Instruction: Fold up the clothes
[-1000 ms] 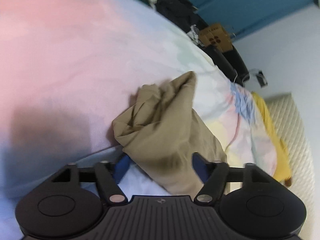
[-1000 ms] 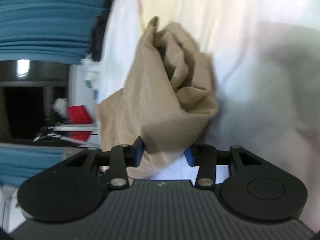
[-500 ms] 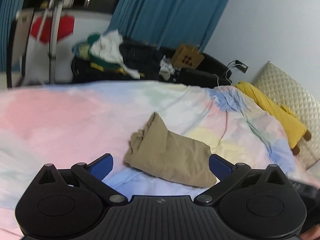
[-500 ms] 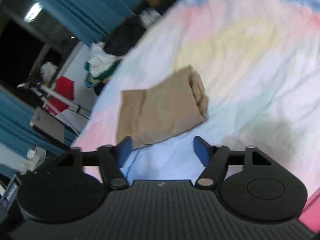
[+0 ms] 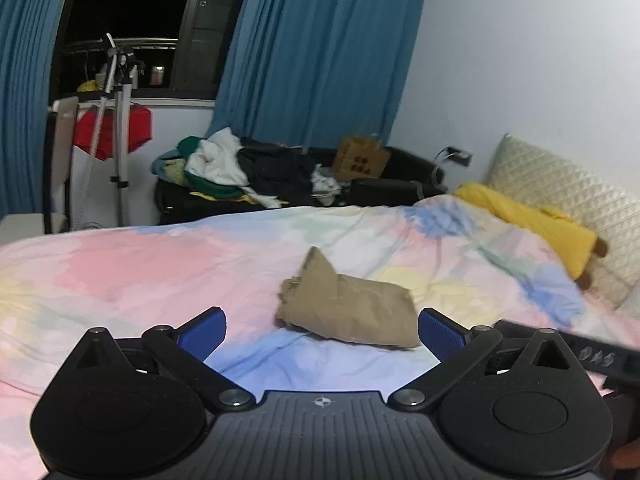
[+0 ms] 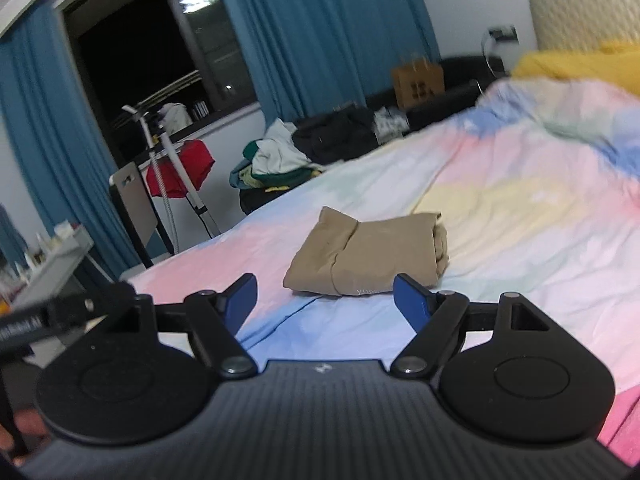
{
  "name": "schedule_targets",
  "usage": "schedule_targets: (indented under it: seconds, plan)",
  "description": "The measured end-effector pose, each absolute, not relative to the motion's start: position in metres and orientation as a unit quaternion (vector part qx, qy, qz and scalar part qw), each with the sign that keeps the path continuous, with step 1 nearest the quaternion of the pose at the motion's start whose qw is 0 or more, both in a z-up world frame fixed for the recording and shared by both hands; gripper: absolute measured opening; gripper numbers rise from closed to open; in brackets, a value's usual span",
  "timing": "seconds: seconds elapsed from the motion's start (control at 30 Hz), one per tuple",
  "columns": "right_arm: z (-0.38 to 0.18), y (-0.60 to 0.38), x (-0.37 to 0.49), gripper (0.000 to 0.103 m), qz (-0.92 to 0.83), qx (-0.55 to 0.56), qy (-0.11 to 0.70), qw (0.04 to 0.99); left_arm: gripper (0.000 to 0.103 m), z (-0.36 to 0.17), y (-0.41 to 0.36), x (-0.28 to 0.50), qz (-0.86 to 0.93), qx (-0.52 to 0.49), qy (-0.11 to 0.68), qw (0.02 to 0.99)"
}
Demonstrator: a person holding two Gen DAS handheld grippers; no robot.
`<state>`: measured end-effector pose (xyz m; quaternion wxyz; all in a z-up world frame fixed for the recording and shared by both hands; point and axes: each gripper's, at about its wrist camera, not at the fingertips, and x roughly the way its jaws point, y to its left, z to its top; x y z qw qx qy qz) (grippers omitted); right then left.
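A tan garment (image 5: 352, 312) lies folded into a compact bundle on the pastel bedspread (image 5: 140, 276). One corner of it sticks up at its far left. It also shows in the right wrist view (image 6: 372, 256), folded flat with rolled layers at its right end. My left gripper (image 5: 322, 332) is open and empty, held back from the bundle, above the bed. My right gripper (image 6: 325, 300) is open and empty, also short of the bundle.
A heap of unfolded clothes (image 5: 240, 172) lies on a dark couch beyond the bed. A yellow blanket (image 5: 532, 220) and a quilted headboard (image 5: 568, 192) are at the right. A stand with a red cloth (image 5: 116, 128) is by the window.
Both grippers let go of the tan garment, opened and pulled back and up. The garment now rests folded on the bed.
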<state>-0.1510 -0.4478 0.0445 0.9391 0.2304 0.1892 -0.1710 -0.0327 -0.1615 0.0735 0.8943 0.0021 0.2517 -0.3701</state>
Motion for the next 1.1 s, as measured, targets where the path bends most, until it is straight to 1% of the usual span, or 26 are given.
schedule_targets:
  seconds: [0.13,0.4,0.6,0.7,0.87,1.1]
  plan:
    - [0.036,-0.423,-0.156,0.077,-0.17,0.183,0.175,0.952,0.103,0.061,-0.152,-0.042,-0.368,0.005,0.248,0.896]
    - [0.016,-0.403,-0.144,0.077,-0.172,0.144,0.152,0.963,0.103,0.033,-0.141,-0.049,-0.347,0.038,0.206,0.914]
    - [0.005,-0.389,-0.131,0.077,-0.184,0.12,0.155,0.963,0.103,0.015,-0.13,-0.044,-0.342,0.033,0.217,0.914]
    - [0.0,-0.385,-0.126,0.077,-0.193,0.123,0.152,0.962,0.103,0.013,-0.126,-0.042,-0.334,0.029,0.211,0.918]
    - [-0.012,-0.377,-0.124,0.077,-0.204,0.094,0.149,0.963,0.103,0.011,-0.122,-0.041,-0.329,0.027,0.204,0.922]
    - [-0.018,-0.376,-0.119,0.077,-0.208,0.092,0.158,0.961,0.103,0.003,-0.123,-0.037,-0.322,0.032,0.213,0.922]
